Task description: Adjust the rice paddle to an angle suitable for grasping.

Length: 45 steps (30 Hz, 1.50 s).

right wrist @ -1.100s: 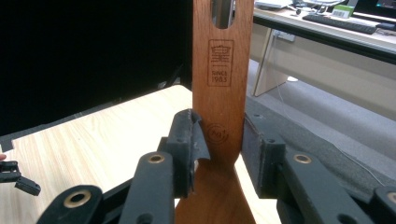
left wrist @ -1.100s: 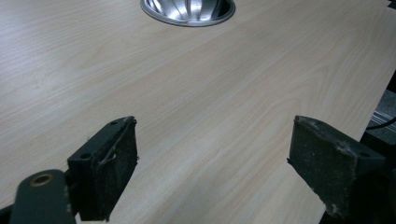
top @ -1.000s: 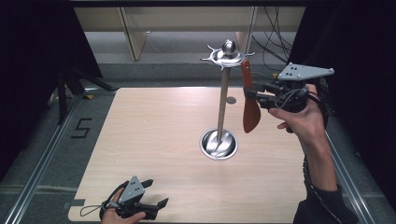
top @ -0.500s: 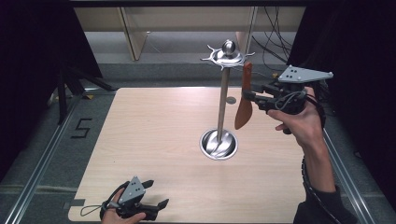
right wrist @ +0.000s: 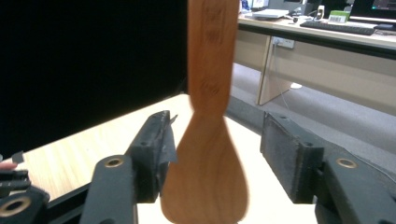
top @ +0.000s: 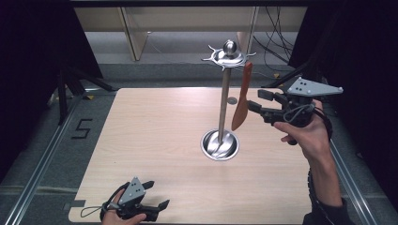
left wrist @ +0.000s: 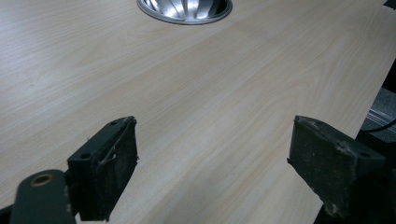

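My left gripper rests at the near edge of the table, jaws spread wide with only bare wood between them; it holds nothing. Its own view catches the rim of the stand's base ahead.

Centre: the steel utensil stand is upright, with its hook ring at the top. The wooden spatula hangs just right of the pole, handle end up at the ring. I cannot tell whether it sits on a hook.

My right gripper is parted around the blade, a gap on each side, so released. I judge the hanging step near done; next I back straight out without brushing the blade.
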Tool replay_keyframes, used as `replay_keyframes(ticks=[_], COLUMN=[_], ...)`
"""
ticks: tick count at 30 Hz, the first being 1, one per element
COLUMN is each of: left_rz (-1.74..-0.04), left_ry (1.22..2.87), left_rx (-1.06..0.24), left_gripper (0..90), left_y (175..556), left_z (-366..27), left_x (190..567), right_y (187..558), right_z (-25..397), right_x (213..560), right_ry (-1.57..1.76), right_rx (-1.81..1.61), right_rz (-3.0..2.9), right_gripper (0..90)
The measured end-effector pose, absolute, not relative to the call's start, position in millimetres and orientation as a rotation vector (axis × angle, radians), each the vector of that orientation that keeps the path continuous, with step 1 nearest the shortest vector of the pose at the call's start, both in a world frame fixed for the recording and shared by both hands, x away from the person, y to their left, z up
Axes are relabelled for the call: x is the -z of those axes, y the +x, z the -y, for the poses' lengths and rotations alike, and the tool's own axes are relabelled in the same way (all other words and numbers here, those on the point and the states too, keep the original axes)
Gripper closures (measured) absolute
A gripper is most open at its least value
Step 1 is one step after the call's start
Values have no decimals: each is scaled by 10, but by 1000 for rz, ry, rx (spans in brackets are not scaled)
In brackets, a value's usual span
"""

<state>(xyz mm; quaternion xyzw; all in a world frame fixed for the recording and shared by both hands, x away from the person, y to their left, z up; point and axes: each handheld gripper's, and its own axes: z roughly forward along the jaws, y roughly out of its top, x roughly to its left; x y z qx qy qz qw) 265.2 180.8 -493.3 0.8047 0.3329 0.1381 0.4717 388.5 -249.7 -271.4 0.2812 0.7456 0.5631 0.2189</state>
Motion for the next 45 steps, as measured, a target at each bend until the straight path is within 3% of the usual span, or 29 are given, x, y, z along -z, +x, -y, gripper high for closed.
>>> replay_keyframes(ticks=[9,45], left_rz=[-827,-813], left_ry=[1948,1946], left_rx=[-342,-331], left_gripper=[148,148], left_y=[2657,2659], left_z=[-1811,-1782], left_x=[4931,4910], right_y=[3731,3703], right_z=[2558,2563], right_x=[2909,3416], right_ry=[800,918], right_rx=[-1514,-1438], right_rz=[-2044,-2113], right_gripper=[397,321])
